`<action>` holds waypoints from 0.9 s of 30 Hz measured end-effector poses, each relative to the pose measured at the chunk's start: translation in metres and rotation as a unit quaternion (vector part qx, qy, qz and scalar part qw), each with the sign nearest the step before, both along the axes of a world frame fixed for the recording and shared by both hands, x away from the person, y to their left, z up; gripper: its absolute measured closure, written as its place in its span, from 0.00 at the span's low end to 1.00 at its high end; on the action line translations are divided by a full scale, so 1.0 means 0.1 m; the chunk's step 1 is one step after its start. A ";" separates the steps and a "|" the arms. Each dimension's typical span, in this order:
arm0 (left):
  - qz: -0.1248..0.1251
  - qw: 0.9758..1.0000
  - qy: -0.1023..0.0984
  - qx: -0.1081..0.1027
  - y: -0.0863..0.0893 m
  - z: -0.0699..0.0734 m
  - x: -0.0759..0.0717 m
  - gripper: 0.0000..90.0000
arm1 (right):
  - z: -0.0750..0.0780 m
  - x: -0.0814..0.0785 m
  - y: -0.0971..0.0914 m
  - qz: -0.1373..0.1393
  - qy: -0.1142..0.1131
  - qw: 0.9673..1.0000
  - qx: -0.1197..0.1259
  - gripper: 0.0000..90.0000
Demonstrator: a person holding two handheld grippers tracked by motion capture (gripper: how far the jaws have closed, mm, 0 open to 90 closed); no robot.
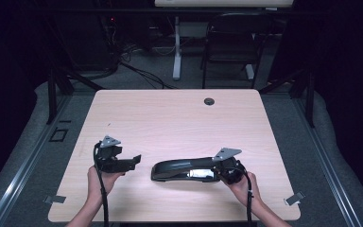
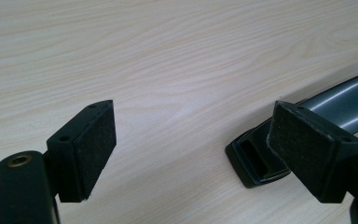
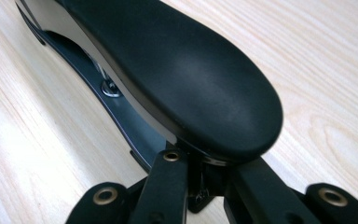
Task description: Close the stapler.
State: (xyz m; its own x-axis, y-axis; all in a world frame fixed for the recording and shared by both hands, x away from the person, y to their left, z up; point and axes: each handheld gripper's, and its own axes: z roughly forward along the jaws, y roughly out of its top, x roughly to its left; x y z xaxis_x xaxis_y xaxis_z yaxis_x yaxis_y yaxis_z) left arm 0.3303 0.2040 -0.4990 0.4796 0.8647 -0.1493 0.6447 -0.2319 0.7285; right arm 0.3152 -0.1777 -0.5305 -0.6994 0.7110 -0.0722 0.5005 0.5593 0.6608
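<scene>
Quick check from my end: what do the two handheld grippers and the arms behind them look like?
Both grippers, left and right, are black, each topped with a grey three-cornered plate and trailing a black cable. The left gripper's pads are square blocks with a dark, felt-like face. Brass-coloured rivets mark the joints. The forearms are bare, no sleeves.

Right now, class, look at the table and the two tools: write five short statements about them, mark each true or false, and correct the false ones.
1. The right tool is shut on the black stapler. True.
2. The left tool grips the stapler. False: its jaws stand open, with bare table between them.
3. The stapler lies flat on the table. True.
4. A red cup stands beside the stapler. False: no cup is there.
5. The left tool points toward the stapler's free end. True.
</scene>
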 end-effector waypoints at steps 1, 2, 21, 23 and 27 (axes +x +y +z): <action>0.000 1.000 0.000 0.000 0.00 0.00 0.00 0.17 | 0.00 0.00 -0.01 0.000 0.001 1.000 -0.003 0.98; -0.001 1.000 0.000 0.001 0.00 0.00 0.00 0.17 | 0.00 0.00 -0.01 0.000 0.001 1.000 -0.003 0.99; -0.005 1.000 0.001 0.001 -0.04 -0.01 0.05 0.17 | 0.38 -0.05 -0.35 -0.056 -0.035 0.998 0.009 0.99; -0.006 1.000 0.001 0.001 -0.04 -0.01 0.05 0.17 | 0.46 -0.08 -0.32 -0.052 -0.043 0.998 0.019 0.99; -0.006 1.000 0.000 0.001 -0.04 0.00 0.05 0.17 | 0.56 -0.13 -0.23 -0.033 -0.053 0.998 0.032 0.99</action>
